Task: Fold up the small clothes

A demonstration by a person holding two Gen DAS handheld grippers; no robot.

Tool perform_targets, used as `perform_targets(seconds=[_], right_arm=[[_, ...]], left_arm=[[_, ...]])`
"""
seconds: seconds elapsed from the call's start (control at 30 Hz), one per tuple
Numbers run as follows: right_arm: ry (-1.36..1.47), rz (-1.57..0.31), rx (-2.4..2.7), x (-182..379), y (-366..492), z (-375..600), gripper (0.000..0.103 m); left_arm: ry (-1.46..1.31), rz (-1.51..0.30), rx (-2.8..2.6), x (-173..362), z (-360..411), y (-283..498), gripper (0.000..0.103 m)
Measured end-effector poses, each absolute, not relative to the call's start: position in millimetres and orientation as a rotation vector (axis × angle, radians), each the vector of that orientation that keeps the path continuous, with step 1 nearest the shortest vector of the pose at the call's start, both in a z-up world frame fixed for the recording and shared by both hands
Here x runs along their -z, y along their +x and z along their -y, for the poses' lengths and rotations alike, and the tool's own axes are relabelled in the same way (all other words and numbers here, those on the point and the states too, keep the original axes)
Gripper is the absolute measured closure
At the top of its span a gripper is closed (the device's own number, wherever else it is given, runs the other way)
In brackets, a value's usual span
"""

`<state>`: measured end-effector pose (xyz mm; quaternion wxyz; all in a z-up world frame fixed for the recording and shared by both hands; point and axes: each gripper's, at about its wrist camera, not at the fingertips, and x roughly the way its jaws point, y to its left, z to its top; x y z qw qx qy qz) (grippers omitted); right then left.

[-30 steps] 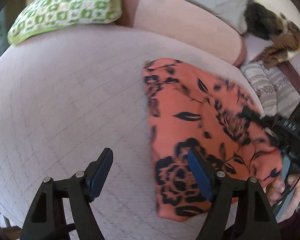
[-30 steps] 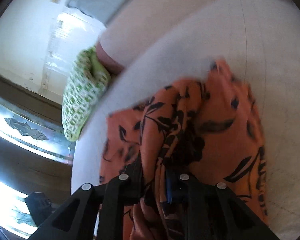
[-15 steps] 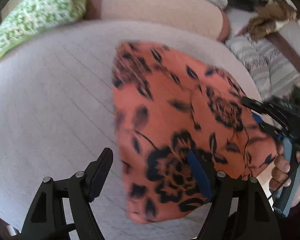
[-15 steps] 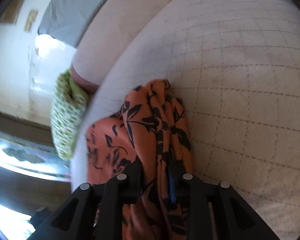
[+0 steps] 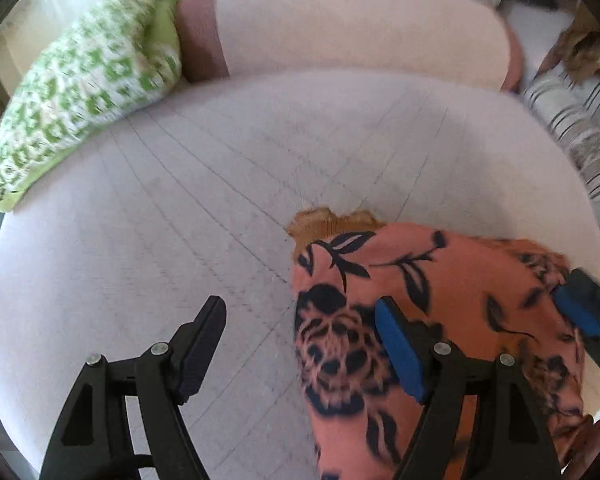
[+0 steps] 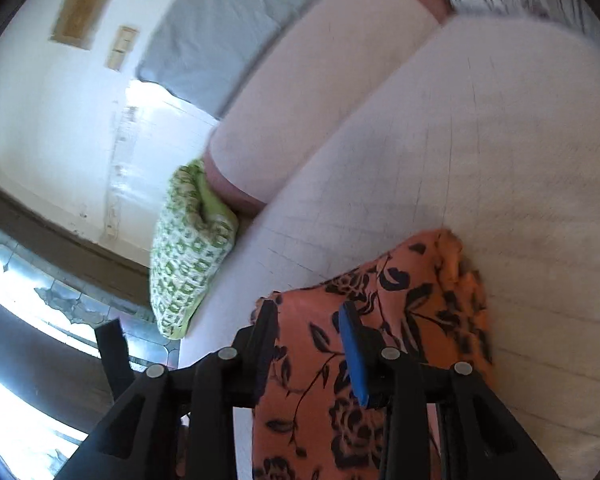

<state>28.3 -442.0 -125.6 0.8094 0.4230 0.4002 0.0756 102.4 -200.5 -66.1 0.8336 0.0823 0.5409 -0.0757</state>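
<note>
Pale quilted sofa seat [image 5: 148,248] carries the orange floral garment [image 5: 452,292], lying folded near the front edge. Right tongs [image 6: 312,340] have just been opening, cloth loose between them. Left tongs [image 5: 300,344] spread wide, empty (one finger over the cloth). Release cleanly, then press the fold flat.

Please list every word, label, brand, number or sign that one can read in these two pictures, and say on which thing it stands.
None: no readable text in either view.
The orange floral garment carries only a leaf and flower print, no visible label.
The green patterned pillow shows only a pattern.
The two small plates on the wall are too blurred to tell whether they bear any writing.
</note>
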Motion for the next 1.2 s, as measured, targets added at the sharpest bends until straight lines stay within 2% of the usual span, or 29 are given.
perform_targets(seconds=[0.07,0.13,0.27,0.47,0.57,0.63,0.73,0.97,1.07,1.2], right_arm=[[0.888,-0.954,-0.028,154,41,450,0.069],[0.914,-0.969,-0.034,166,51,454,0.069],[0.884,-0.935,-0.083,150,37,452,0.069],[0.817,-0.846,-0.277,96,-37,440,0.068],[0.768,-0.872,-0.276,97,-68,431,0.068],[0.74,-0.968,-0.211,120,-87,434,0.067],[0.705,-1.028,-0.16,146,-91,432,0.068],[0.694,-0.95,-0.162,125,-94,424,0.068],[0.599,-0.882,-0.132,108,-99,414,0.068],[0.478,-0.897,-0.118,104,-94,391,0.068]], left_arm=[[0.181,-1.203,0.152,88,206,111,0.023],[0.173,-1.221,0.139,101,206,112,0.018],[0.168,-1.187,0.155,85,196,88,0.018],[0.184,-1.05,0.284,43,179,-15,0.02],[0.245,-1.008,0.31,56,178,-56,0.019],[0.264,-0.988,0.29,71,177,-76,0.019],[0.22,-0.962,0.272,80,177,-87,0.018],[0.2,-0.87,0.229,63,170,-101,0.018],[0.195,-0.858,0.211,60,167,-100,0.018],[0.212,-0.797,0.173,49,163,-96,0.018]])
